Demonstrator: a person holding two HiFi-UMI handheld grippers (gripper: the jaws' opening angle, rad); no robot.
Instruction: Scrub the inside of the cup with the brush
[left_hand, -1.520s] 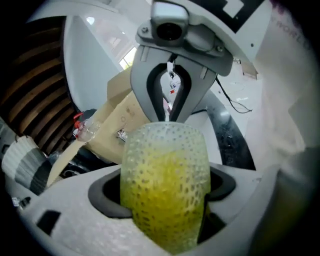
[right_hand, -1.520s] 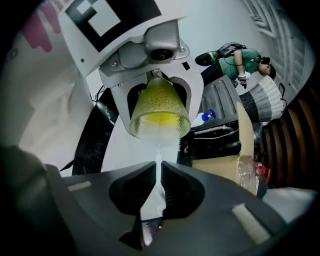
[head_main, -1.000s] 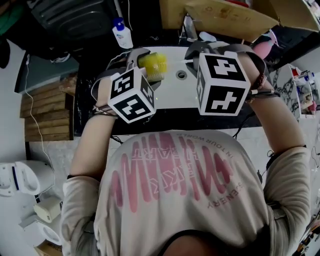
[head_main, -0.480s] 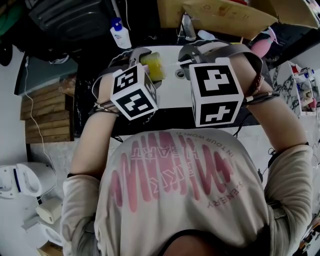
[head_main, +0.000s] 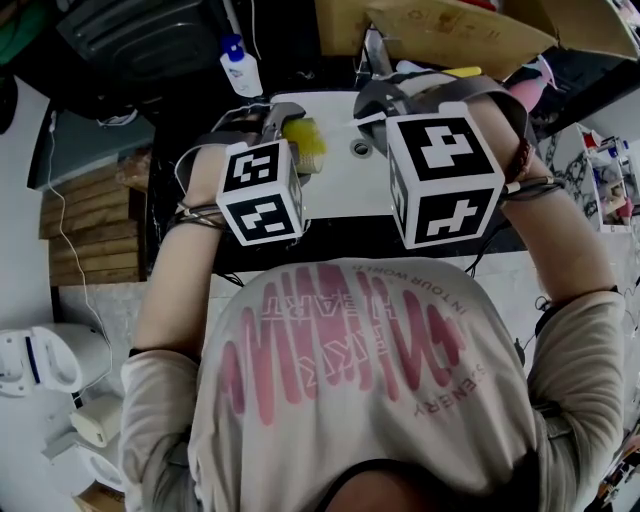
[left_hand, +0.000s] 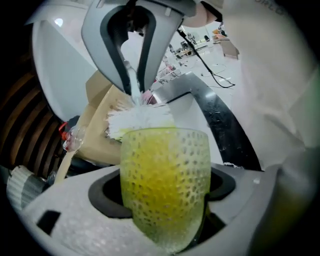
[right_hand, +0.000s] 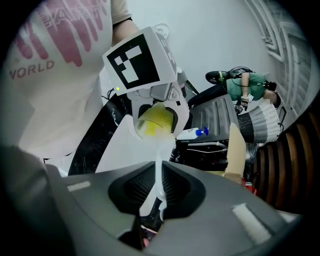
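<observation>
A yellow dimpled cup (left_hand: 165, 185) fills the left gripper view, and my left gripper (left_hand: 165, 200) is shut on it. In the head view the cup (head_main: 304, 143) shows just past the left marker cube, over a white sink (head_main: 340, 185). White brush bristles (left_hand: 137, 122) sit at the cup's mouth, on a thin clear handle. My right gripper (right_hand: 156, 192) is shut on that brush handle (right_hand: 157, 172), which points into the cup (right_hand: 156, 122). In the head view my right gripper (head_main: 385, 105) hangs over the sink, right of the cup.
A white soap bottle with a blue pump (head_main: 240, 68) stands at the sink's far left corner. A faucet (head_main: 377, 55) rises behind the basin, with a drain (head_main: 361, 149) below it. A black counter (head_main: 190, 180) borders the sink, and wooden slats (head_main: 95, 225) lie left.
Both grippers shifted slightly over the sink. The cup has tilted and moved a little left, and the right marker cube has moved slightly right.
</observation>
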